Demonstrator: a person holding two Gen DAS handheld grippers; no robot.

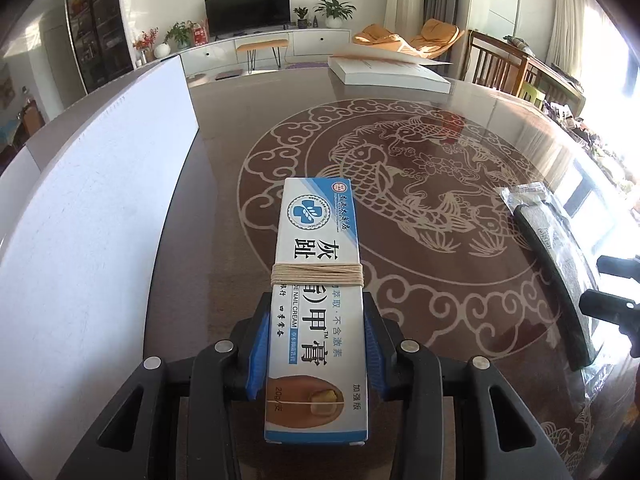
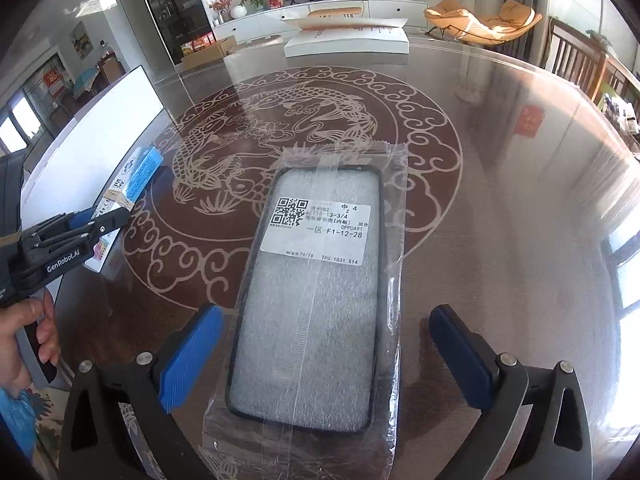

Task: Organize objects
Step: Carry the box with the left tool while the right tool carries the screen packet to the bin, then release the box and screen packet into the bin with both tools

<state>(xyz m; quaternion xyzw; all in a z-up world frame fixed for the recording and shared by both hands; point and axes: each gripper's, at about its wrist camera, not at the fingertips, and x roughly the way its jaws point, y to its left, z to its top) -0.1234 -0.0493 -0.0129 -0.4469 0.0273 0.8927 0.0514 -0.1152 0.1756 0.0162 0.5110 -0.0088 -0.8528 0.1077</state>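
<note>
My left gripper (image 1: 316, 336) is shut on a long white-and-blue nail cream box (image 1: 318, 248) wound with beige string, held over the brown table. The box and left gripper also show at the left of the right wrist view, box (image 2: 138, 178), gripper (image 2: 108, 216). A black phone case in a clear plastic bag (image 2: 316, 300) with a white QR label lies flat on the table. My right gripper (image 2: 324, 356) is open, its blue pads (image 2: 188, 356) on either side of the bag's near end, apart from it. The bagged case shows at the right in the left wrist view (image 1: 560, 264).
The glass-topped table (image 1: 420, 184) has a fish and cloud pattern. A large white box (image 1: 88, 200) stands along the left edge. A thick white book (image 2: 348, 38) lies at the far edge. Wooden chairs (image 1: 504, 64) stand beyond the table on the right.
</note>
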